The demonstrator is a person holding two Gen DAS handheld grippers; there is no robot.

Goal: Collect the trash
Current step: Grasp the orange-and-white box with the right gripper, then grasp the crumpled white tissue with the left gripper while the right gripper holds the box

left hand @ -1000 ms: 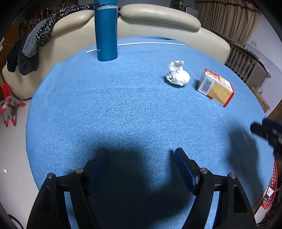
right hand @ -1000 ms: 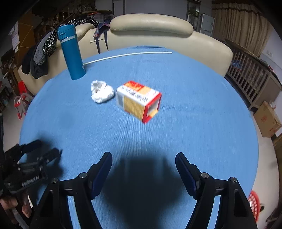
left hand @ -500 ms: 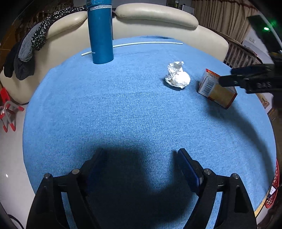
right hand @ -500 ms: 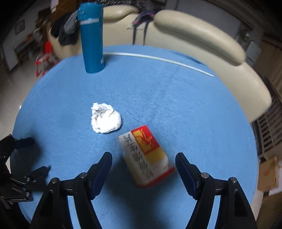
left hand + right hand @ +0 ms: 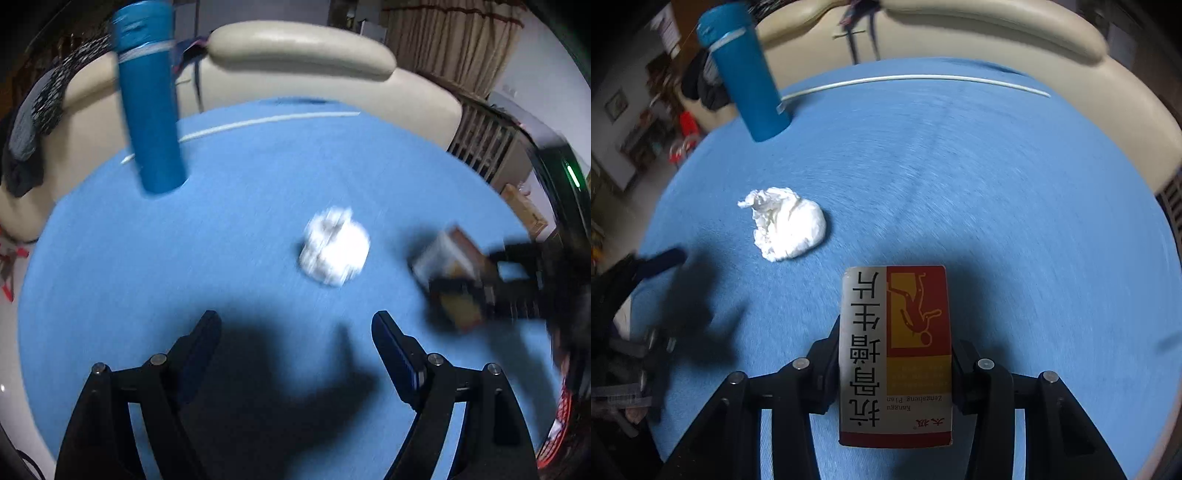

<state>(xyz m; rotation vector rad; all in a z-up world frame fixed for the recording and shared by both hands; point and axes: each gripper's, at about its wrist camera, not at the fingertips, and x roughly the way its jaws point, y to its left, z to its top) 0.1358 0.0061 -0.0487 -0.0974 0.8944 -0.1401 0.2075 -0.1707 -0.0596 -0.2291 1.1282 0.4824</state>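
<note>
A red, yellow and white medicine box [image 5: 895, 354] lies on the blue tablecloth [image 5: 997, 184] between the fingers of my right gripper [image 5: 894, 334]. Its jaws are closing, and both sit flush against the box's long sides. From the left wrist, the same box [image 5: 439, 254] and right gripper [image 5: 480, 291] appear blurred at the right. A crumpled white tissue [image 5: 334, 247] rests just ahead of my left gripper [image 5: 295, 319], which is open and empty. The tissue [image 5: 786, 229] lies to the left of the box.
A tall blue bottle [image 5: 149, 110] stands at the far left of the round table, with a thin white rod [image 5: 916, 79] lying behind it. A cream sofa [image 5: 303, 48] curves around the far edge. A red basket [image 5: 554, 435] sits low at the right.
My right gripper came down over the box, and its jaws closed in against the box's sides. The left gripper moved forward toward the tissue and stayed open.
</note>
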